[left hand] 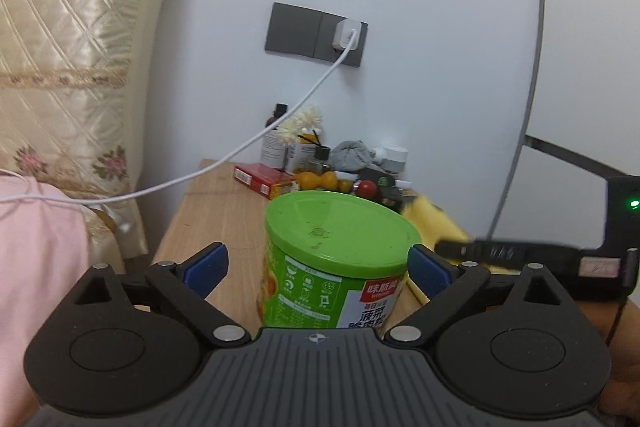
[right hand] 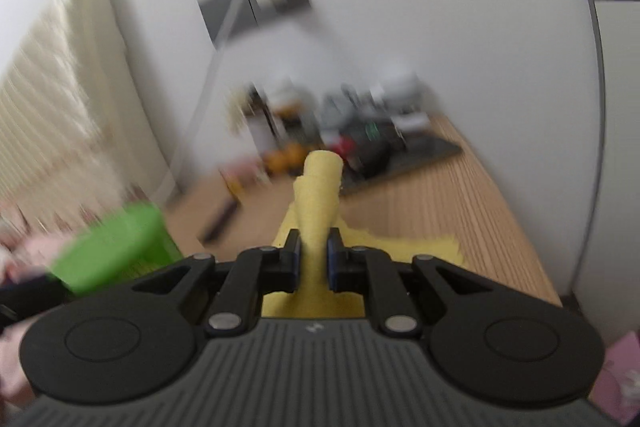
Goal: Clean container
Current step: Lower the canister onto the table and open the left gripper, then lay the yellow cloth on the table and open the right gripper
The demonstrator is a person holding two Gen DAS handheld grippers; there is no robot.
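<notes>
A green can with a green plastic lid (left hand: 340,227) stands on the wooden tabletop (left hand: 212,207); small specks of dirt mark the lid. My left gripper (left hand: 318,267) is open around the can, the right blue pad against its rim and the left pad a little apart. A yellow cloth (right hand: 320,195) is pinched in my right gripper (right hand: 313,261), which is shut on it. In the left wrist view that cloth (left hand: 432,223) shows just right of the can, with the right gripper's black body beside it. The right wrist view is blurred; the can's lid (right hand: 112,243) sits at its lower left.
Clutter fills the table's far end: a red box (left hand: 264,181), bottles (left hand: 274,143), a reed diffuser, small orange items, a grey rag. A white charging cable (left hand: 240,147) hangs from the wall socket across the left side. A quilted headboard (left hand: 72,47) and pink bedding lie left.
</notes>
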